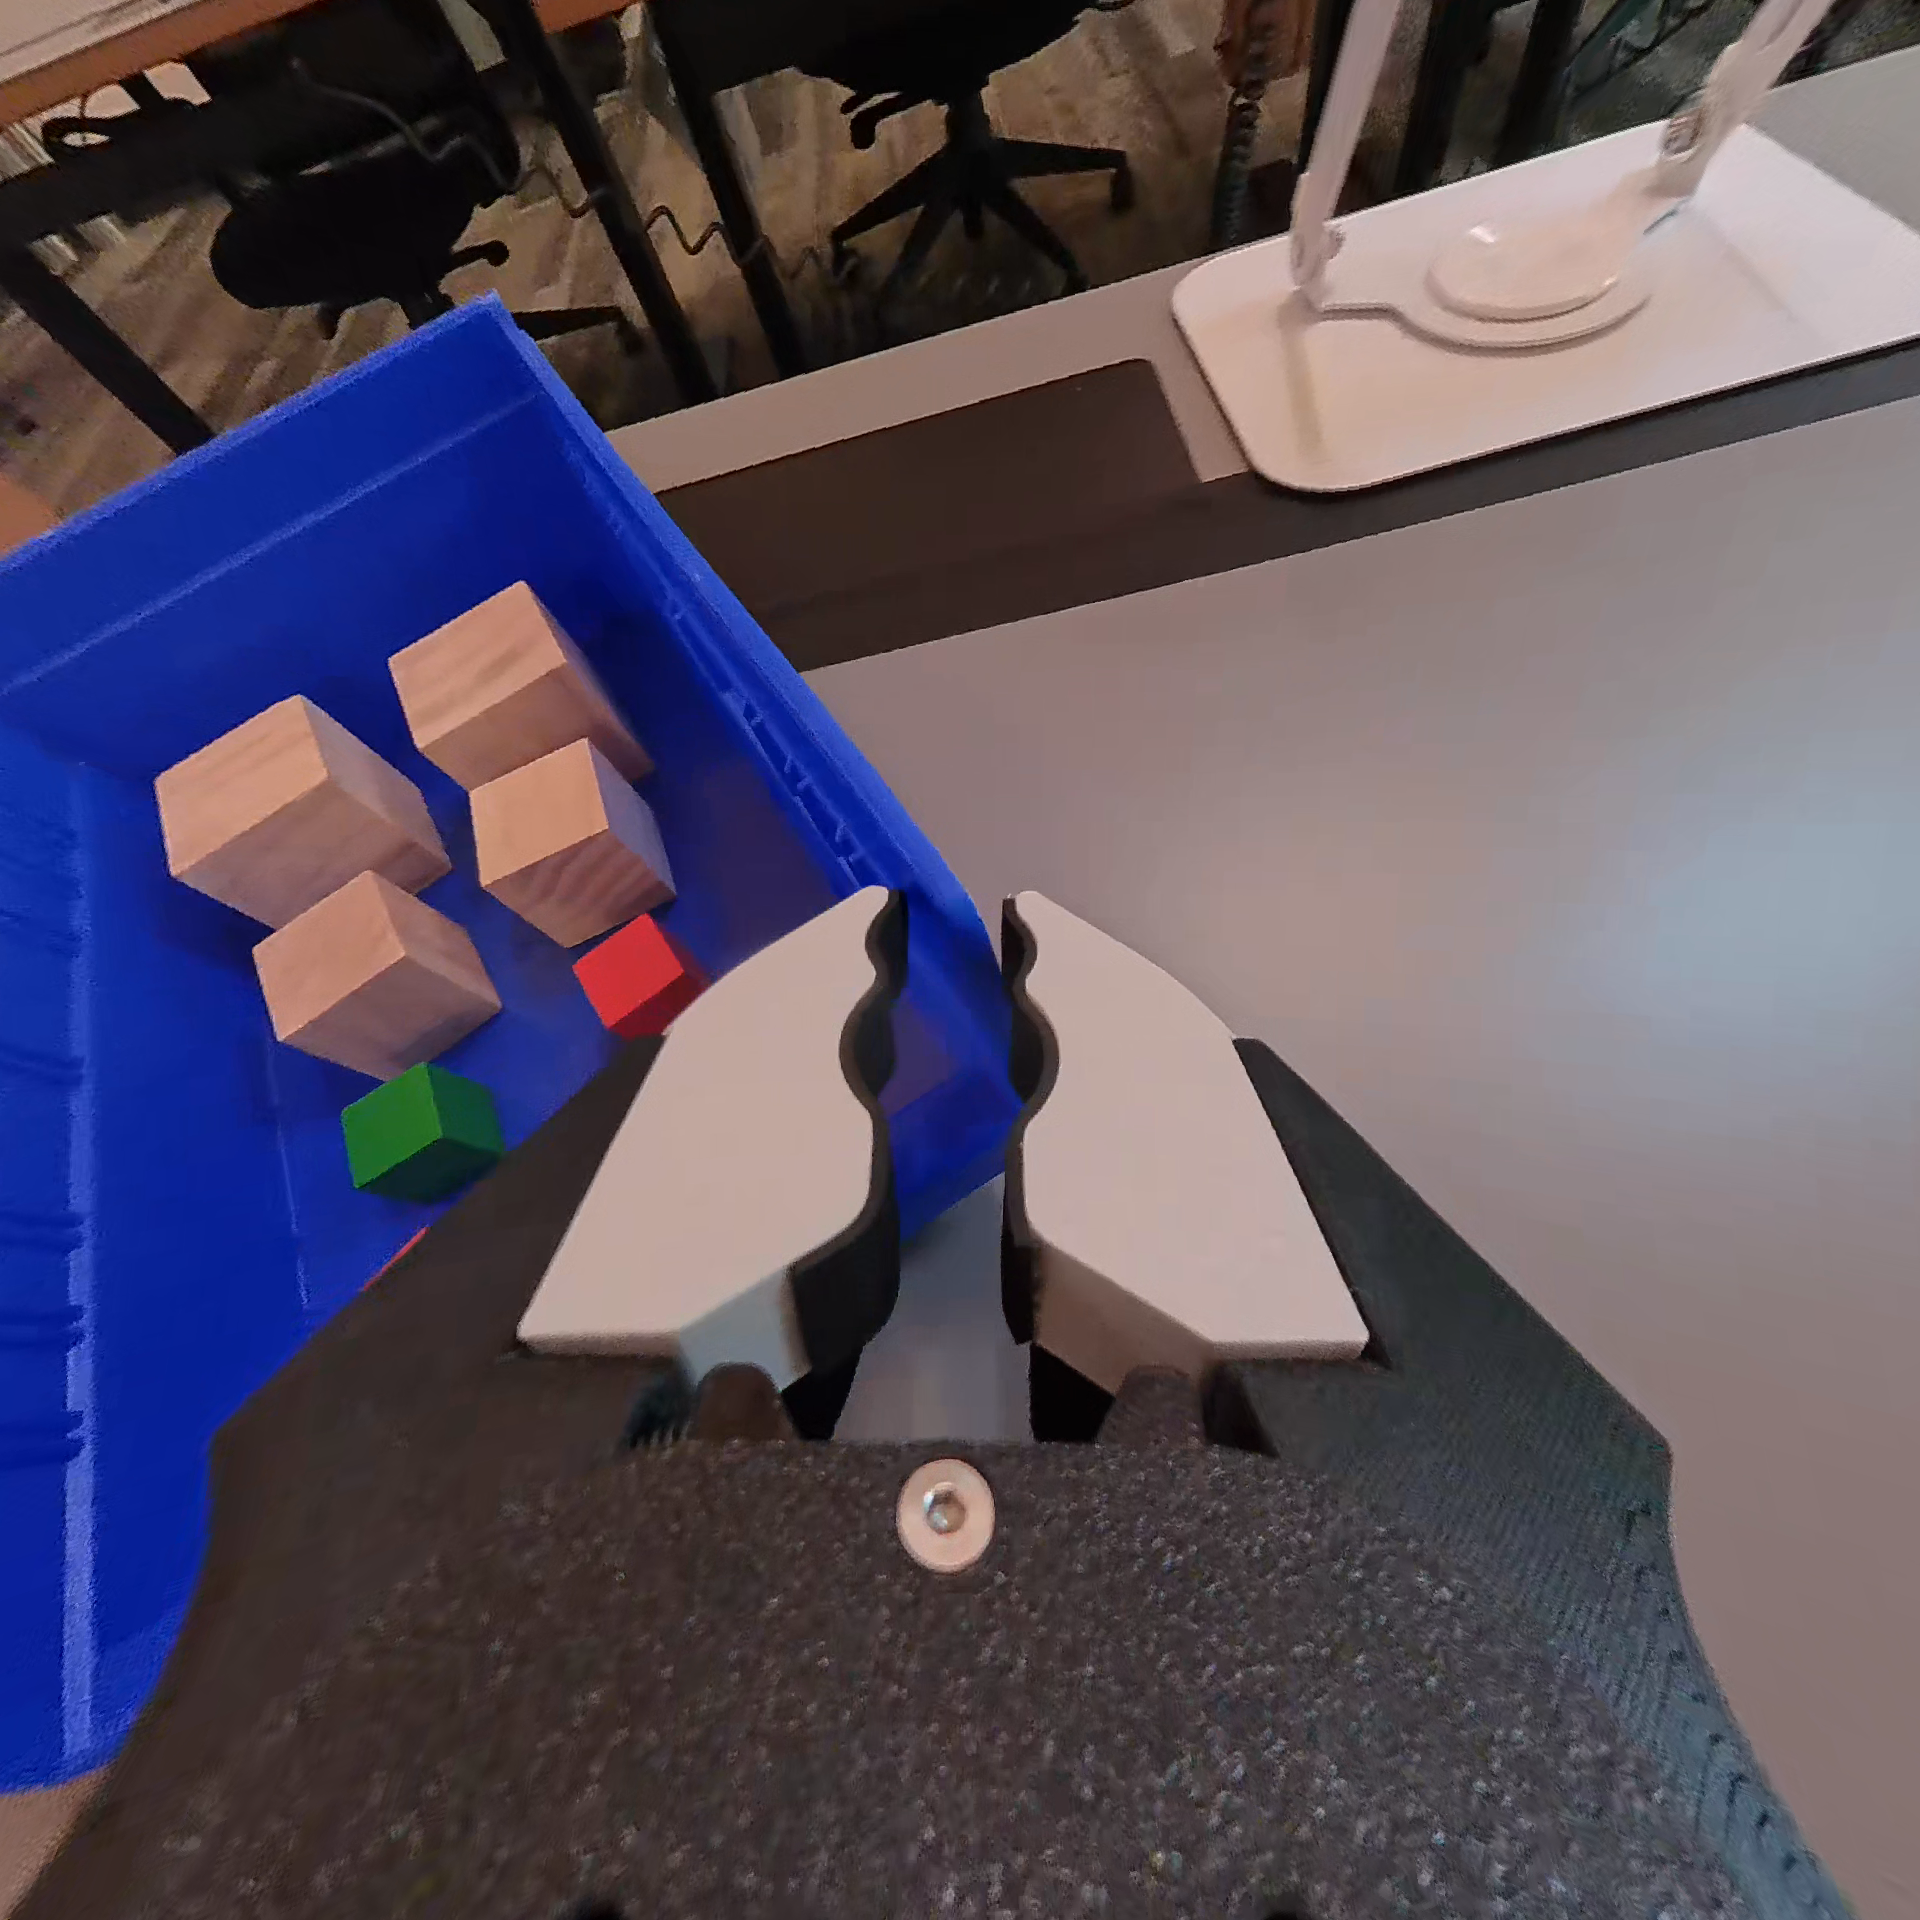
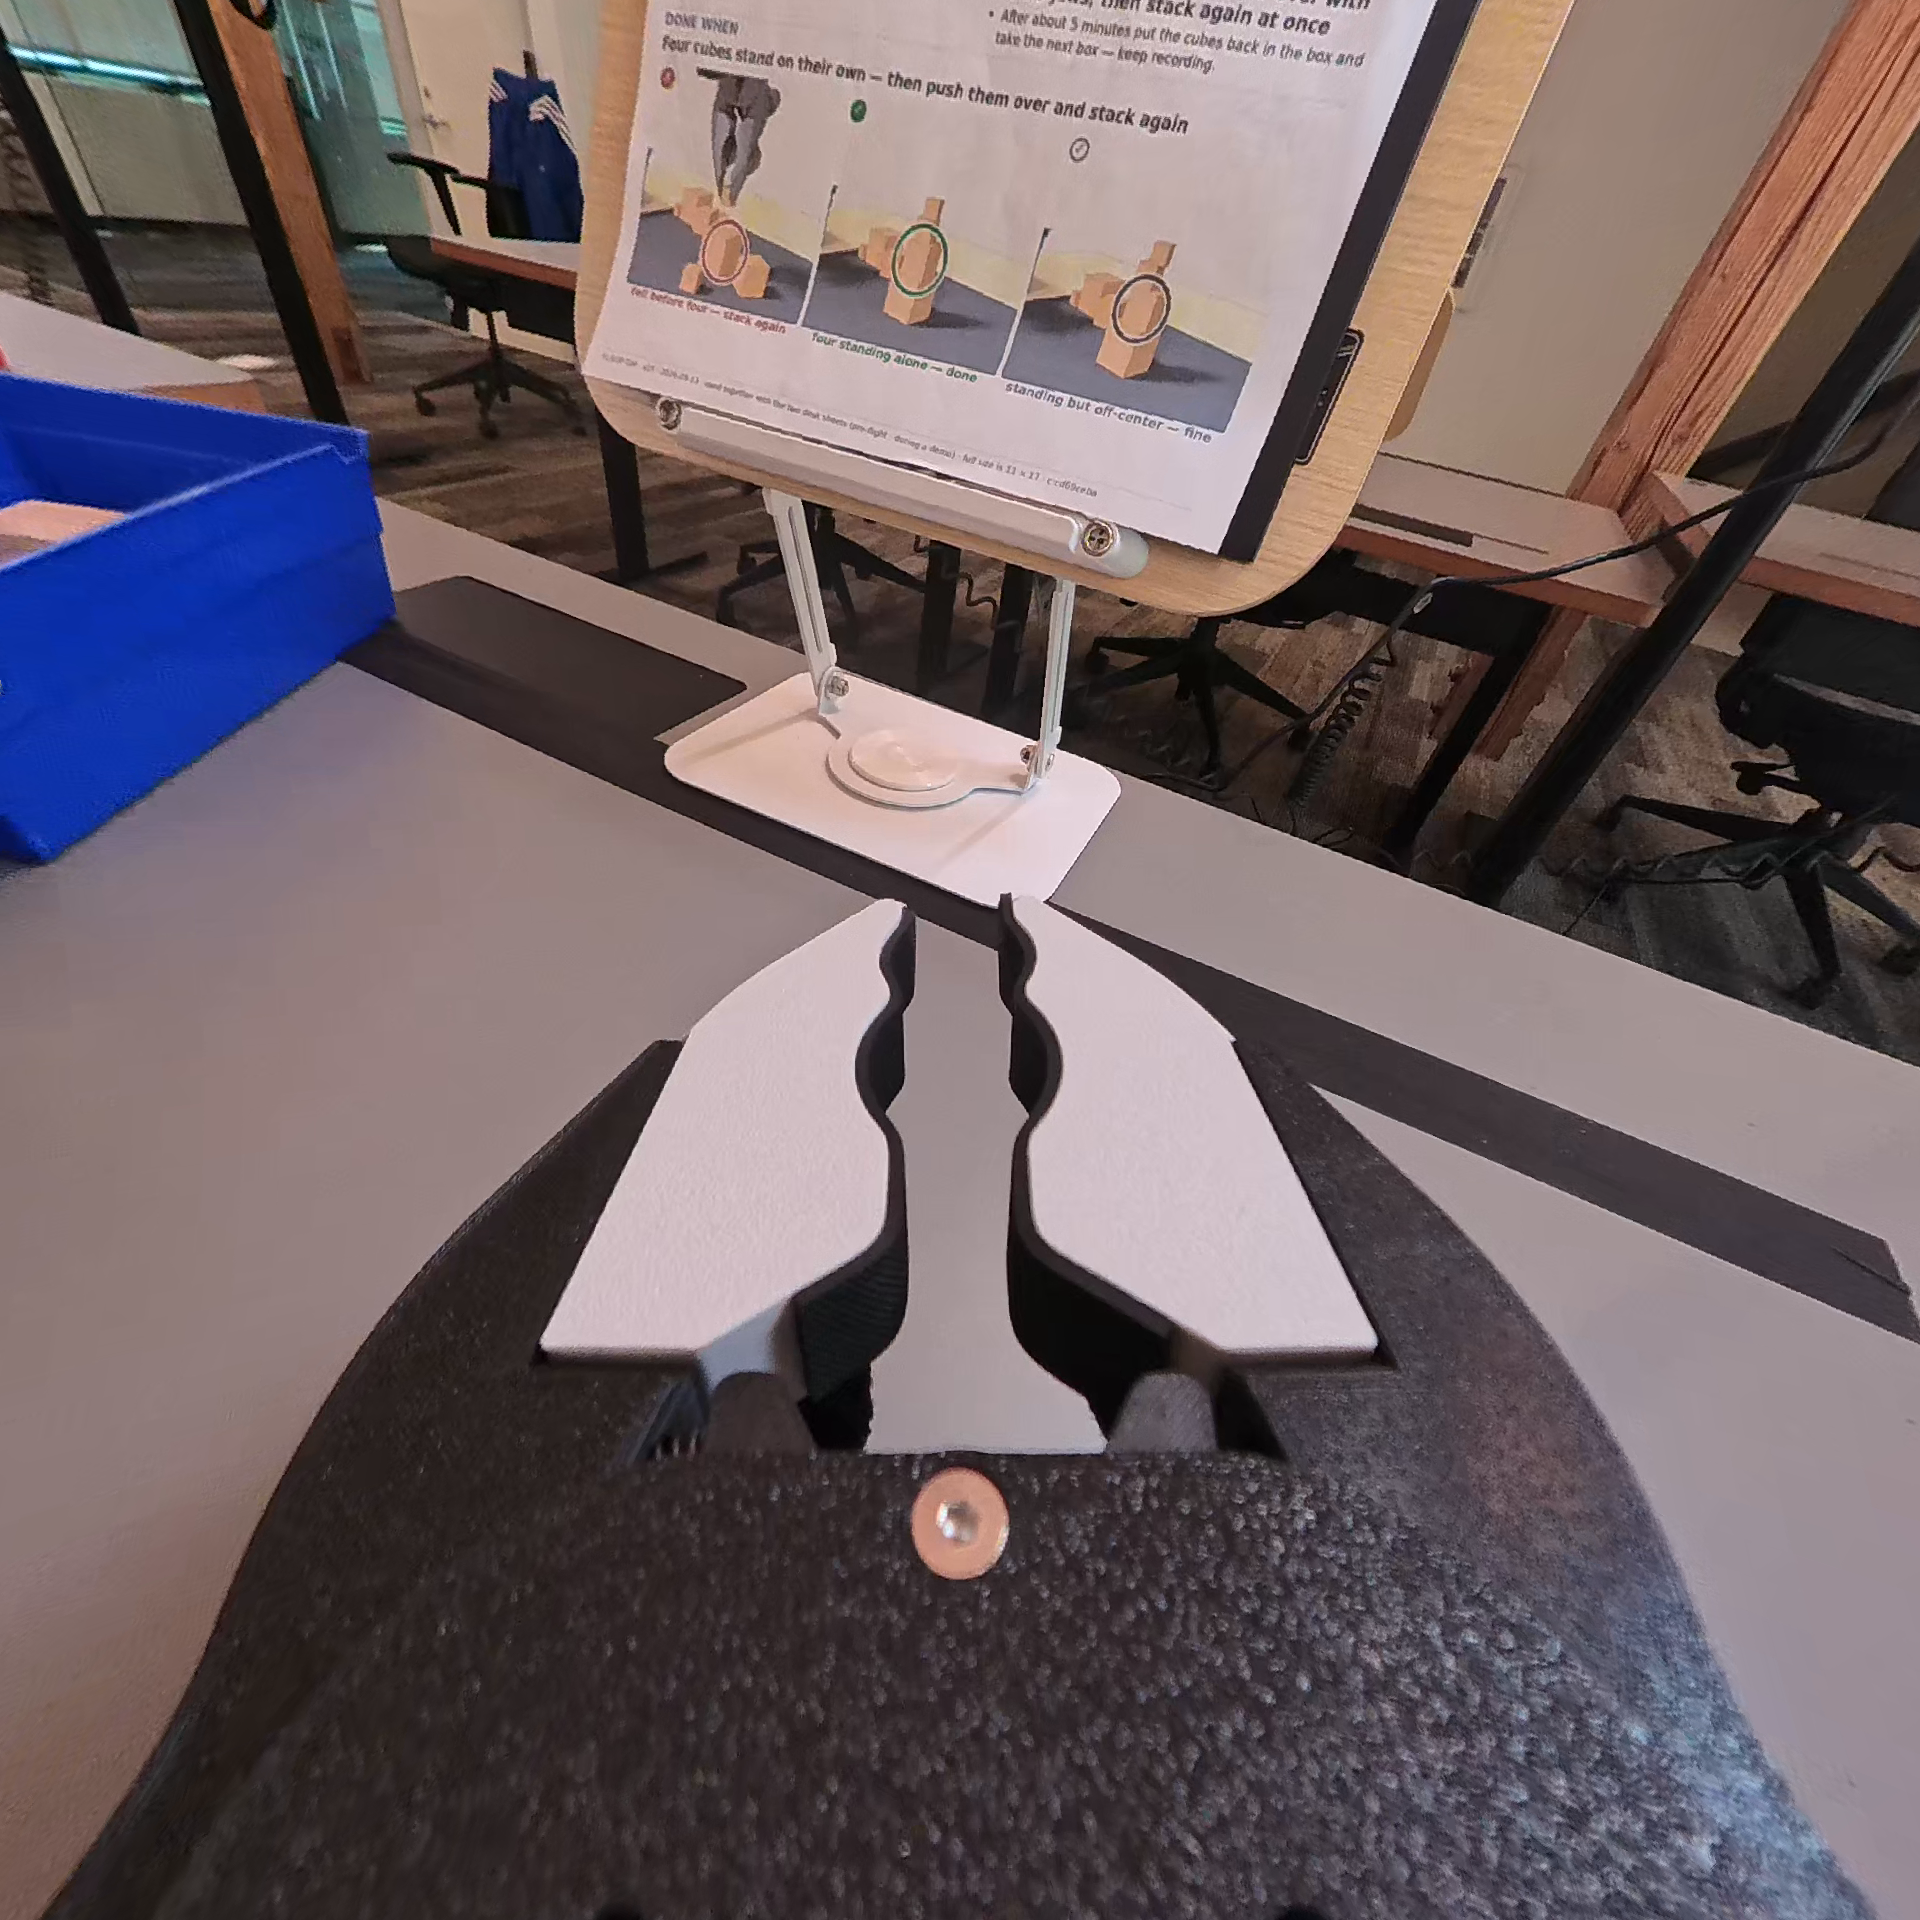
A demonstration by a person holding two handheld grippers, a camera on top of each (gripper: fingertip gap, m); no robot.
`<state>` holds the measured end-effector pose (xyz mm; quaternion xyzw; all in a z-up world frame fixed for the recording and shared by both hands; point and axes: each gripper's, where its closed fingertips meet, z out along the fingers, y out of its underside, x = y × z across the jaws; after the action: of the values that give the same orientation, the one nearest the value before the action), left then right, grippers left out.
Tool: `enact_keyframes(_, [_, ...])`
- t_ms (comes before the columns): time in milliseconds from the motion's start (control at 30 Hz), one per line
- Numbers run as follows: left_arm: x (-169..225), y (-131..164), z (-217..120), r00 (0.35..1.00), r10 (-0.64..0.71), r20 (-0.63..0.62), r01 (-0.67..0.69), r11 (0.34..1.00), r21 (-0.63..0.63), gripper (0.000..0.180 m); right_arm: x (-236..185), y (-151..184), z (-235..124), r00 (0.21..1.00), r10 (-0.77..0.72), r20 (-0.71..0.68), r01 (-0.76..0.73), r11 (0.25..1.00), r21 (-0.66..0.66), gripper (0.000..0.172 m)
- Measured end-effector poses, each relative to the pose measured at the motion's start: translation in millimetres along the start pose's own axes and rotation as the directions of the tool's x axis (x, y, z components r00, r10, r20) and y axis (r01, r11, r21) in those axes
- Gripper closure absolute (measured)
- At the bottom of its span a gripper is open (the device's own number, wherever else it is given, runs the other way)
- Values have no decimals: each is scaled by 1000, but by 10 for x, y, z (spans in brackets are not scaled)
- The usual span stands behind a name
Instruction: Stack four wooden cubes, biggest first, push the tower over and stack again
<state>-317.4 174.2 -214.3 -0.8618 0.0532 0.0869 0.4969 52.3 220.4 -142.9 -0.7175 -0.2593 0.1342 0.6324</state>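
Nearest, in the left wrist view: left gripper (image 1: 951, 904) clamped across the right-hand wall of the blue bin (image 1: 727, 644) close to its near corner, one finger inside and one outside, blue plastic filling the narrow space between the dark pads (image 1: 1023, 997). No daylight visible between the outer pad and the wall; contact of the inner pad harder to read.

Just at 9 o'clock from those fingertips, on the bin floor: a small red cube (image 1: 634, 971), partly tucked behind the inner finger. Lower at 8 o'clock, a small green cube (image 1: 421, 1127), with a sliver of something red (image 1: 400, 1252) beside the gripper body. Farther at 10 o'clock, four pale wooden blocks (image 1: 374, 971) lying loose in two rough pairs, none stacked, all well apart from the fingers.

At 3 o'clock of the left gripper, only bare grey table (image 1: 1455, 935).

In the right wrist view: right gripper (image 2: 956, 909) hanging over the table with its fingers a little apart and nothing between them, grey surface and a dark strip (image 2: 1558, 1174) showing through. Gripping nothing, touching nothing.

Beyond its tips at 12 o'clock: the white base of a stand (image 2: 894, 790), and above it a wooden board (image 2: 1330, 499) carrying a printed sheet. The same blue bin far off at 10 o'clock, sitting on the table.

Farthest back: office chairs (image 1: 966, 156) and desk legs on the floor.
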Motion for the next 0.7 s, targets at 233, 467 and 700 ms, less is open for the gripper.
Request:
enact_keyframes(233, [750,-78,-177,990,86,-113,-81,996,44,158,-3,-7,-7,1000,-3,1,3,1000,2,157])
enact_keyframes(467, [971,-170,-403,955,167,-246,-135,981,143,154,61,-46,-50,1000,10,-9,-10,1000,15,157])
enact_keyframes(700, [835,-161,-667,901,104,-422,-53,990,130,141,98,-53,-47,999,35,-5,-34,999,20,157])
